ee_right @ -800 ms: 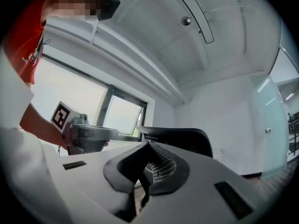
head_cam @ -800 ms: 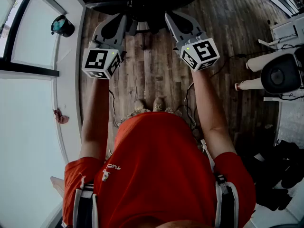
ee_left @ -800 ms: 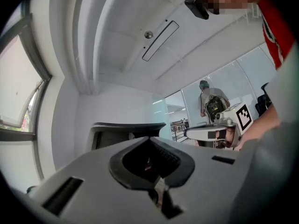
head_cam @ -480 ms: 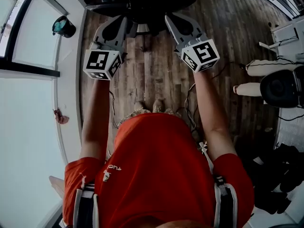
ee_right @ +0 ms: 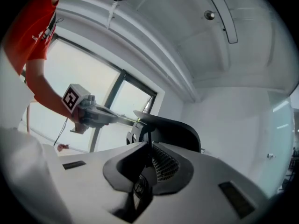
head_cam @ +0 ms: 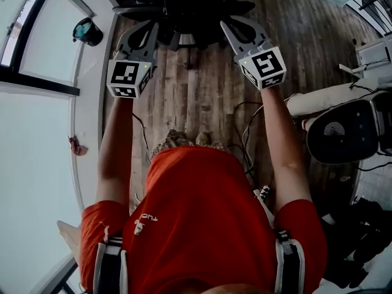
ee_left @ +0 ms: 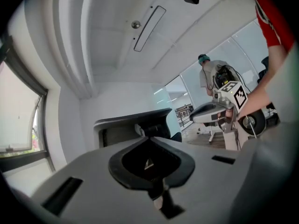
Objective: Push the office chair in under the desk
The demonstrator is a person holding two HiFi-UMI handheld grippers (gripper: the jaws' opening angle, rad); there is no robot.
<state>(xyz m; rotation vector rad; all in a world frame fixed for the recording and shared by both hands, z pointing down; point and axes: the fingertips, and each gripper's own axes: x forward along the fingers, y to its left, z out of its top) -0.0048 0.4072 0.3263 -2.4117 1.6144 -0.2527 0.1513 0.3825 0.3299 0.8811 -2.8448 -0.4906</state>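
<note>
The black office chair stands at the top edge of the head view on the wood floor, only its near part in frame. My left gripper reaches forward with its tips at the chair's left side, jaws shut and empty. On the other side my right gripper is at the chair's right side, also shut with nothing in it. In the left gripper view the closed jaws point at the chair's backrest. Beyond the right gripper the mesh backrest rises. No desk is plainly in view.
A second black chair with pale parts stands close at my right. Cables trail over the floor by my feet. A dark bin sits by the window wall on the left. White furniture stands far right.
Both grippers have stayed at the chair while I lean further forward. The left gripper has drawn slightly up the picture. The black chair at the right now shows larger and nearer.
</note>
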